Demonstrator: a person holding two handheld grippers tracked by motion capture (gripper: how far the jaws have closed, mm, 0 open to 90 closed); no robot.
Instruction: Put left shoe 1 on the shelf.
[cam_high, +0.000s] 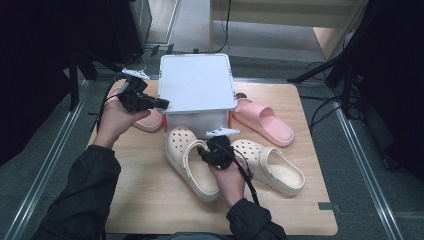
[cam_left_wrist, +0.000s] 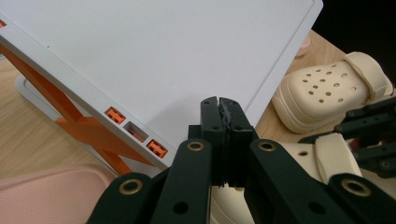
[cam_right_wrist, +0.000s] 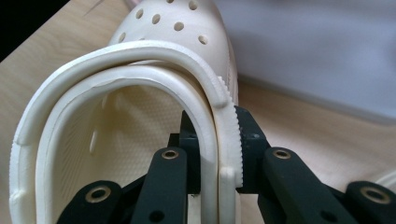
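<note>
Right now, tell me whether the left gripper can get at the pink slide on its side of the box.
Probably yes: the left gripper hovers just above that pink slide, nothing between, though its jaws are shut and must open.

You're working in a lab-style recording room, not a home: a small wooden table (cam_high: 150, 200) stands on grey carpet (cam_high: 360, 165), ringed by black tripod legs (cam_high: 320, 70), trailing cables (cam_high: 320, 107) and metal floor rails (cam_high: 47, 160).

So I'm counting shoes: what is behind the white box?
Two pink slides poke out from behind the white box, one at its left, one at its right. Anything directly behind it is covered.
</note>
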